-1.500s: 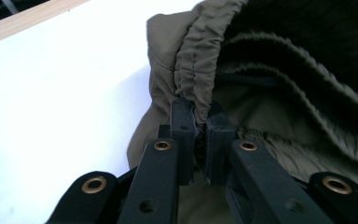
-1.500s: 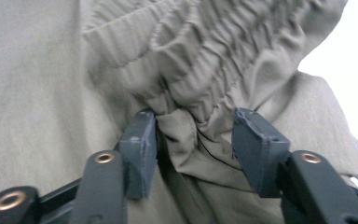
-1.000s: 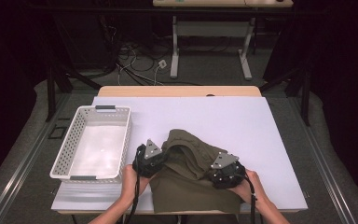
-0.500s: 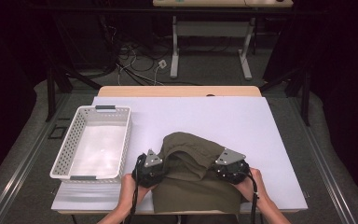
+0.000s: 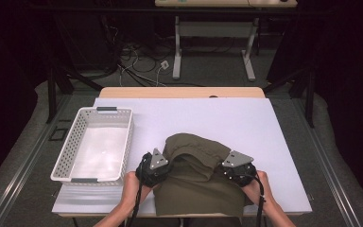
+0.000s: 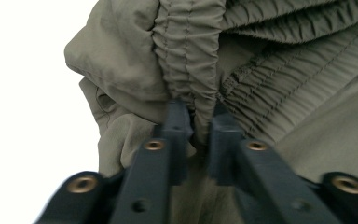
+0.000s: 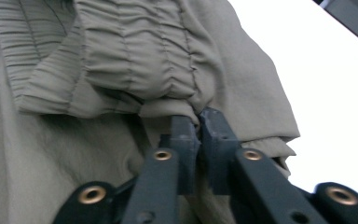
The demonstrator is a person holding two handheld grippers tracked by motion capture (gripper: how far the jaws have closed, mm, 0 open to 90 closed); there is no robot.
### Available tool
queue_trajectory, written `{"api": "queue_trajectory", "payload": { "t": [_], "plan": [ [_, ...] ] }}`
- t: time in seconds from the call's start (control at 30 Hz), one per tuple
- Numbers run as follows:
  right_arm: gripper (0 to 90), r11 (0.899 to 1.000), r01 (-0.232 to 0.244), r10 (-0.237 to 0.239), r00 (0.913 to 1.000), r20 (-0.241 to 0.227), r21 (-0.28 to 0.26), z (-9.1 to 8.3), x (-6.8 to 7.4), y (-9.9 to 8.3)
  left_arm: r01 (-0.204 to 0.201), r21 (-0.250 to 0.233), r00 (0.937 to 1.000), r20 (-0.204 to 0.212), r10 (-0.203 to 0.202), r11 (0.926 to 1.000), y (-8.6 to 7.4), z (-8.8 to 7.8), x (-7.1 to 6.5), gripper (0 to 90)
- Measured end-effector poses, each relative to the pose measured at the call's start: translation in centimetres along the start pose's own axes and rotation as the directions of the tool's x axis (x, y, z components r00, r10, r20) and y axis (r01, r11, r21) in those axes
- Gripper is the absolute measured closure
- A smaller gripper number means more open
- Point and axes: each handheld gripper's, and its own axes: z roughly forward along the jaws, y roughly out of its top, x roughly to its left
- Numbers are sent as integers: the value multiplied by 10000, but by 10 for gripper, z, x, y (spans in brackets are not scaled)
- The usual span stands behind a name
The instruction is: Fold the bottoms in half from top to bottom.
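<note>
Olive garment (image 5: 201,187) lies half-folded at near edge of desk (image 5: 246,123), basket (image 5: 94,144) just left of it. Left claw (image 6: 196,122) clamped on gathered elastic waistband; jaws just closing. Right claw (image 7: 196,122) clamped on waistband fold at opposite side, jaws also just closing. Risk: bite is shallow and near tips, so slick fabric may slip out on lift. Uneven pull would skew fold. Loose hem overhanging near edge could drag off desk.

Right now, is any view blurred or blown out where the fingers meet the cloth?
Left gripper view: waistband sharp, fingers near the lens soft, table blown out white. Right gripper view: the same, cloth crisp. High view: evenly lit table, dark surroundings, basket clear.
</note>
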Motion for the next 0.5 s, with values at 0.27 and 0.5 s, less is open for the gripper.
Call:
{"api": "queue_trajectory", "payload": {
  "t": [0.27, 0.5],
  "plan": [
    [879, 9976, -109, 111, 9999, 23, -680, -23, 3, 3, -67, -246, 9991, 425, 78, 9997, -1, -23, -16, 847],
    [881, 9974, 150, -171, 9994, -288, -710, -40, 19, -3, -425, 53, 9975, 567, 422, 9991, -13, -38, -36, 845]
  ]
}}
